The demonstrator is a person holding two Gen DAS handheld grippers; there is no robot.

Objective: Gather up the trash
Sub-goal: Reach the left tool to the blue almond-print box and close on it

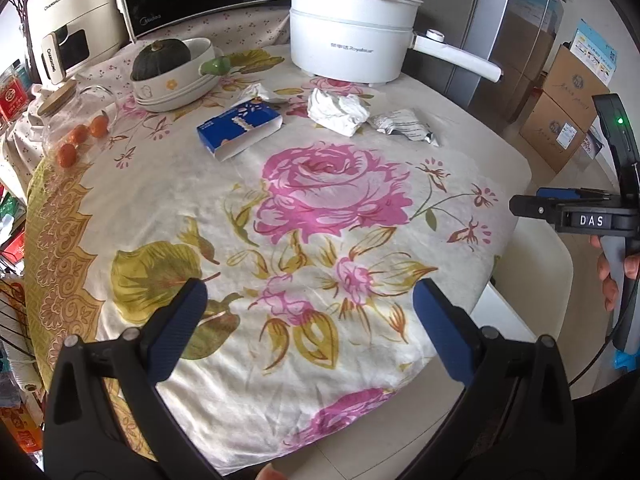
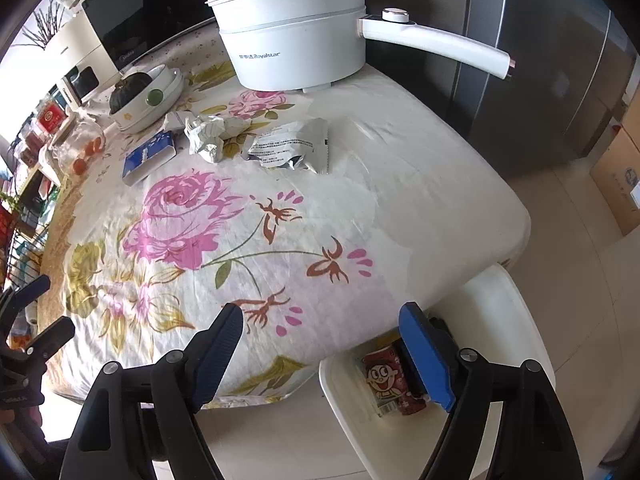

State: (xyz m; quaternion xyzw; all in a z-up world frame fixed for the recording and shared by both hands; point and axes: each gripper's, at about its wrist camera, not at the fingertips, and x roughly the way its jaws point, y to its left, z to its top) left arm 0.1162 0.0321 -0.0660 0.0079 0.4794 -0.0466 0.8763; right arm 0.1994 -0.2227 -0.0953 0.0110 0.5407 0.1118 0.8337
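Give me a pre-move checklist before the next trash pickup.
1. Left gripper open and empty: ok.
2. Right gripper open and empty: ok.
3. White bin beside the table edge, open, red can already inside: ok.
4. Trash on the table not covered by anything: crumpled paper, silver wrapper, blue box: ok.
5. White pot stands close behind the paper, collision margin: cannot tell.
6. Whether blue box is empty: cannot tell.

Floral-cloth table [image 1: 168, 200]: pot [image 1: 348, 44], bowl [image 1: 176, 76], jar [image 1: 74, 120], blue box [image 1: 240, 130], crumpled paper [image 1: 338, 112], foil wrapper [image 1: 404, 126].
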